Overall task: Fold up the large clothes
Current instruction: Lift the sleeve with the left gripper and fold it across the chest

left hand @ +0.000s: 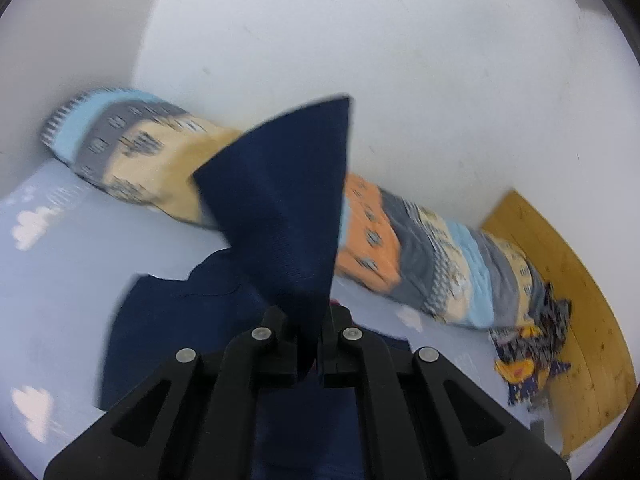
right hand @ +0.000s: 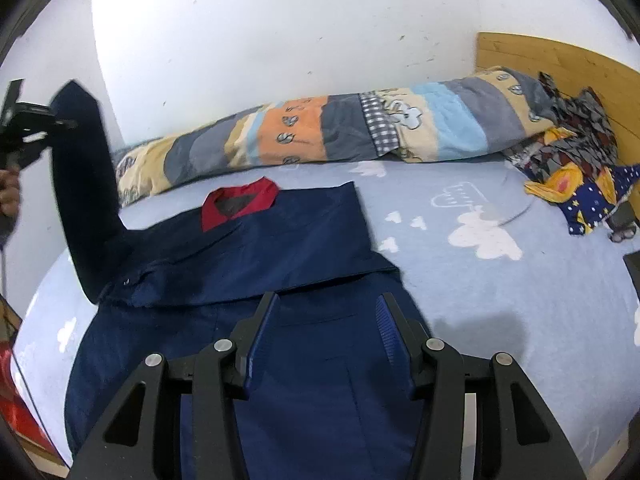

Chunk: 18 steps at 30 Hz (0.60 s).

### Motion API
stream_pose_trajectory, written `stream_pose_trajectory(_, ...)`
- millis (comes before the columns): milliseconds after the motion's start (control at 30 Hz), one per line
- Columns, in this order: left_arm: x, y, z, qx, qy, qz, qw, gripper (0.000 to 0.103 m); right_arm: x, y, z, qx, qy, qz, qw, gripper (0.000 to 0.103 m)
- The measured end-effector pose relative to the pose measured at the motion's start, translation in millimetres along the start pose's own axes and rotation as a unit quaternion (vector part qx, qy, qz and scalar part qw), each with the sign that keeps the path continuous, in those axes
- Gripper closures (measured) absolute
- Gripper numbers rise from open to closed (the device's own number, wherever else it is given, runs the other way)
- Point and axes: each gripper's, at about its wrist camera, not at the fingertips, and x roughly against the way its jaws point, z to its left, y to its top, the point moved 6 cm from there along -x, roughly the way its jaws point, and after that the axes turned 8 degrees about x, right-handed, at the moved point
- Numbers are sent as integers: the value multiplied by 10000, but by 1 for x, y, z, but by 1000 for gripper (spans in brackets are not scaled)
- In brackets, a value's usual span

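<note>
Mostly, the pale blue bed sheet with white cloud prints [right hand: 500, 280] fills both views. On it, a long rolled quilt with orange, grey, cream and light blue stripes [right hand: 360, 128] lies along the white wall [right hand: 280, 40]. The large dark navy garment with a red collar [right hand: 280, 248] lies spread on the bed, its body just below the right hand-held gripper [right hand: 326, 340]. One navy sleeve [left hand: 288, 208] is lifted up from the bed, and the left hand-held gripper [left hand: 308, 344] is closed tightly on this sleeve. The right hand-held gripper has its fingers [right hand: 260, 336] apart, with nothing between them. A small crumpled patterned cloth [right hand: 576, 168] lies near the wooden headboard [right hand: 560, 60].
</note>
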Motion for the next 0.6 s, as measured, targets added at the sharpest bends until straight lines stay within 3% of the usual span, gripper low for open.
stream_pose_trajectory(167,-50,-77,-45,-204,-41,542,9983,101,10,0,-18,-138,11,-80,9999,51)
stream_pose_trajectory(333,-114,-156,-87,-661,200,1108,9914,101,15,-1,-33,-292,52,-62,9995,51)
stream_pose_trajectory(600,-175,-249,-104,-1151,663,1785,9749,99,16,-3,-42,-430,115,-18,9990,51)
